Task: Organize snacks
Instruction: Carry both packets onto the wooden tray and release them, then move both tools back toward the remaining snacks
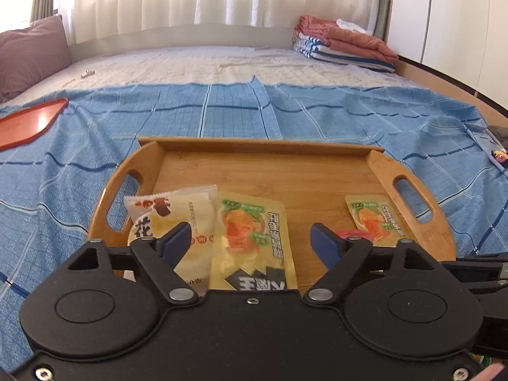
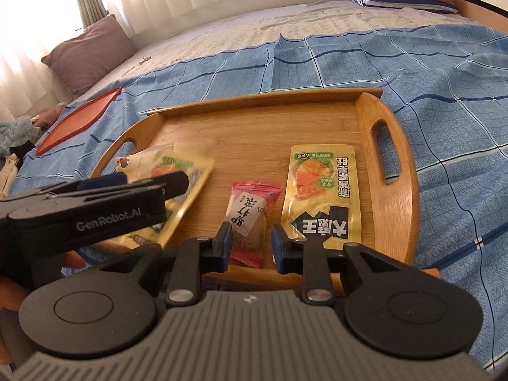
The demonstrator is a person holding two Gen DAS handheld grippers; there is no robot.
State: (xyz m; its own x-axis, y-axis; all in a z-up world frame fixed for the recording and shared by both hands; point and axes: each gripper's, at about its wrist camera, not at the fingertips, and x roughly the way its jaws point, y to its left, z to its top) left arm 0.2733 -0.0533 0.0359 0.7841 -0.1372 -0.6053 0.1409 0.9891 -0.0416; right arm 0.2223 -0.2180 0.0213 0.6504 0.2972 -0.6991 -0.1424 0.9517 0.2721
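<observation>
Hovering low over the near rim of the wooden tray (image 2: pixel 400 171), the right claw (image 2: pixel 250 244) has its jaws narrowed around the near end of the pink snack packet (image 2: pixel 250 212), pads beside the wrapper; I cannot tell whether they pinch it. The packet's long axis runs straight away from this claw, toward the tray's middle. Left of it, the left claw (image 1: pixel 250 241) stands released above a yellow pouch (image 1: pixel 250 241).
</observation>
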